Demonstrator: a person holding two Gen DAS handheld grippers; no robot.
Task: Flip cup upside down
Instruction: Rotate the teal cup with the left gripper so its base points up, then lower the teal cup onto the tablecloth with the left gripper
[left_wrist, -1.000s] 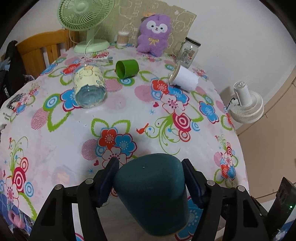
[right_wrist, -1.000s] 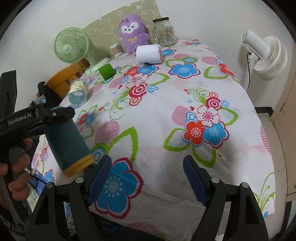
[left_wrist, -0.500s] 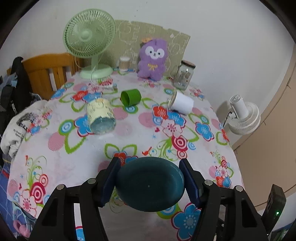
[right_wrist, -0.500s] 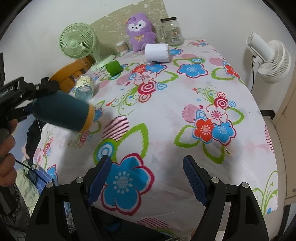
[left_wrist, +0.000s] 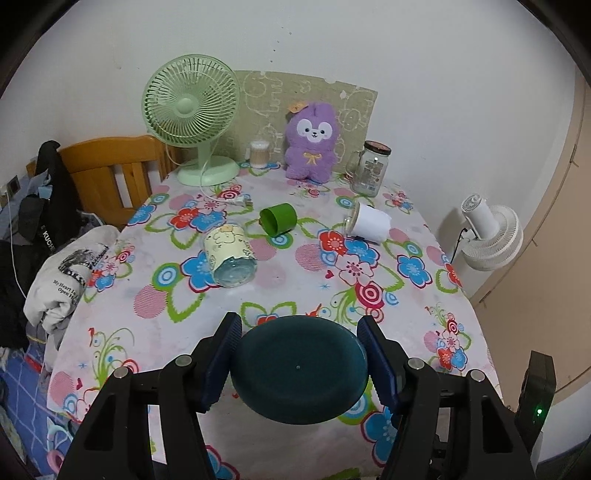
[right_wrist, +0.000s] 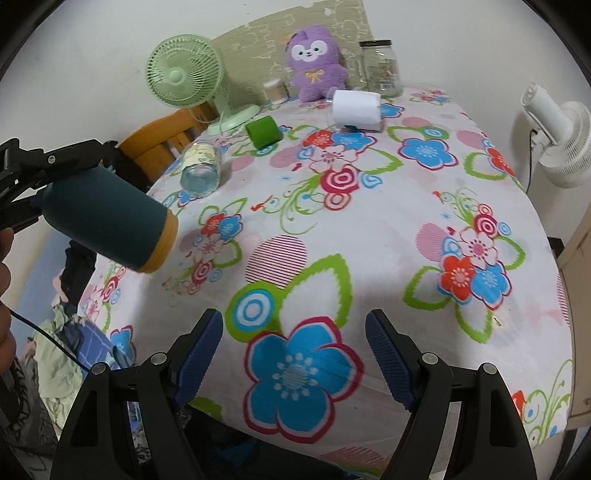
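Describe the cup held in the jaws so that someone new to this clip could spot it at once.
Start at the flowered tablecloth; above its near-left edge the left gripper holds the dark teal cup in the air, lying roughly sideways. Unlike the green cup, the white cup and the clear printed glass lying on the cloth, it has a mustard-yellow band at its open end.

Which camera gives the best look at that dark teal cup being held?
The right wrist view: it shows the teal cup from the side, whole, lying roughly level in the air, its yellow rim toward the table. The left wrist view shows only its round bottom clamped in the left gripper.
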